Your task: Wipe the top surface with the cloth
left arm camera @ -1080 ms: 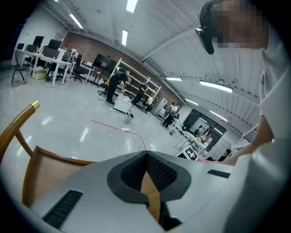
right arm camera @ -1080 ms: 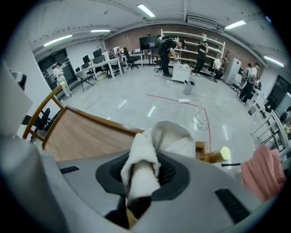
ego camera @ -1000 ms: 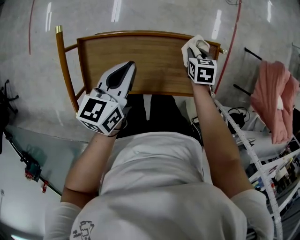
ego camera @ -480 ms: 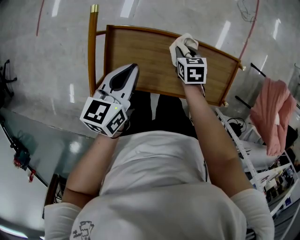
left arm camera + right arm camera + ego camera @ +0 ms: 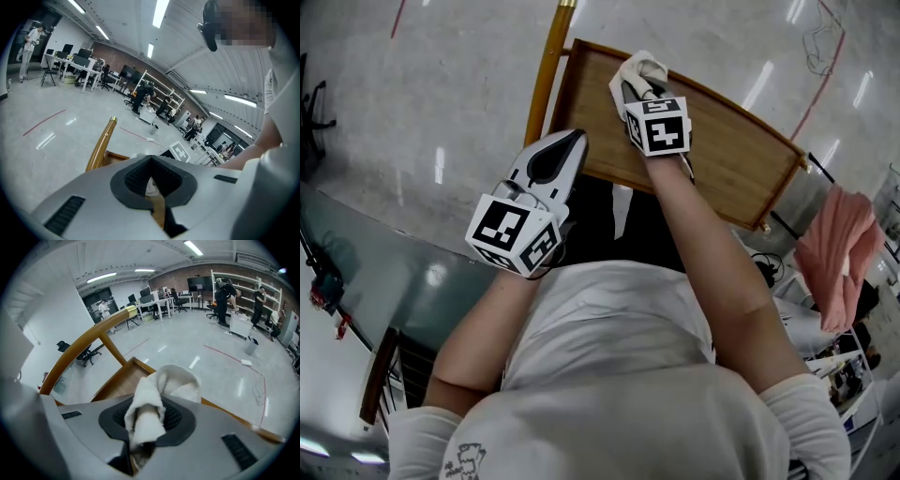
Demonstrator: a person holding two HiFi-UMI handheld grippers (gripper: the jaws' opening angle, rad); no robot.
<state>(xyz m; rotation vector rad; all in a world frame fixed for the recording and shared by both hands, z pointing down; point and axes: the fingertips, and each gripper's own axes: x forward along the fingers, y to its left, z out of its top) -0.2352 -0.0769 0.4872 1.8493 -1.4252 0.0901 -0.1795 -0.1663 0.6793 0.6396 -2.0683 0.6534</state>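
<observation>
White cloth (image 5: pixel 639 70) clamped in my right gripper (image 5: pixel 635 91), now upper centre, swept across wooden top (image 5: pixel 722 159) from its right end; pass nearly complete; left gripper (image 5: pixel 567 145) closed, empty

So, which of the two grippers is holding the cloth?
The right gripper: the white cloth is pinched between its fingers. The left gripper is shut on nothing.
</observation>
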